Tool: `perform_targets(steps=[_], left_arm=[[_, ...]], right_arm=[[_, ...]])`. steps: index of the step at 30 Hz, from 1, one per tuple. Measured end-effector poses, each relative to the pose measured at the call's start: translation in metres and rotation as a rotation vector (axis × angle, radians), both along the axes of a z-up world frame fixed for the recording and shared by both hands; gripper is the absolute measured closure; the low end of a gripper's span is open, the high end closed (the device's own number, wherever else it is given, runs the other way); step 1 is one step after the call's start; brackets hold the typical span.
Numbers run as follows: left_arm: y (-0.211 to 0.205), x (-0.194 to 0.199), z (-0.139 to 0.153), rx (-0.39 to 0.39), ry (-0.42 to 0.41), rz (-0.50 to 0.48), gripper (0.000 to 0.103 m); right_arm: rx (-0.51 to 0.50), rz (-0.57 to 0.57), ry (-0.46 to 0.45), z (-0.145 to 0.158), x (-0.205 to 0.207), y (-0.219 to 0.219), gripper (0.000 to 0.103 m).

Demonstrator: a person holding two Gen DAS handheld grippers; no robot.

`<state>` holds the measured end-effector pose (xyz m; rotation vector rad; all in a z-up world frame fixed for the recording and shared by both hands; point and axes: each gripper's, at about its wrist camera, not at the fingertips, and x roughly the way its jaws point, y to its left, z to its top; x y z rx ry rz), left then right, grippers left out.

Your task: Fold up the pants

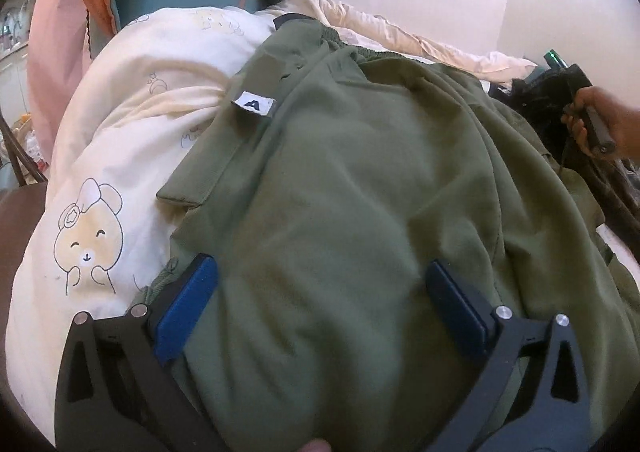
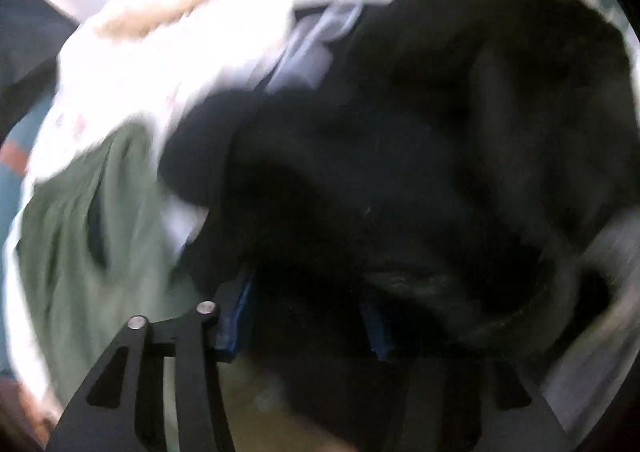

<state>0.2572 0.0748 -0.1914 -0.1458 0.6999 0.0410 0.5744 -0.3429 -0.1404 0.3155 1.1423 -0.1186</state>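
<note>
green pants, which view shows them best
The left wrist view. There the green pants fill the sharp frame, lying on the cream blanket, with the waistband at the top and a white tag lettered A in plain sight. The right wrist view is motion-blurred and shows only a green patch at its left edge, beside dark clothes.

Each tool has a matte black frame of flat arms with long triangular cut-outs, pinned by round silver rivets. On the left tool [image 1: 320, 288], blue pads [image 1: 186, 306] line the fingers just inside those rivets. The right tool [image 2: 310, 312] looks the same, its blue pads blurred.
</note>
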Motion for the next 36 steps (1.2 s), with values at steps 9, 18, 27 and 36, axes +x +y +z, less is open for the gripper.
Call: perform_targets(steps=[9,18,27,36], left_arm=[[0.000,-0.004,-0.002,0.004,-0.016,0.001,0.000],[0.004,0.006,0.011,-0.002,0.080,-0.009,0.000],[0.058,0.013,0.101,-0.097,0.312,0.159,0.000],[0.065,0.012,0.114,-0.160,0.314,0.145,0.000]], right_arm=[[-0.681,-0.151,0.018,0.018,0.046,-0.047,0.066],[-0.052,0.214,-0.134,0.051,0.026,0.039,0.004],[-0.277,0.140,0.066,0.036,0.040,0.082,0.017],[-0.312,0.457,0.382,0.081,0.005,0.065,0.017]])
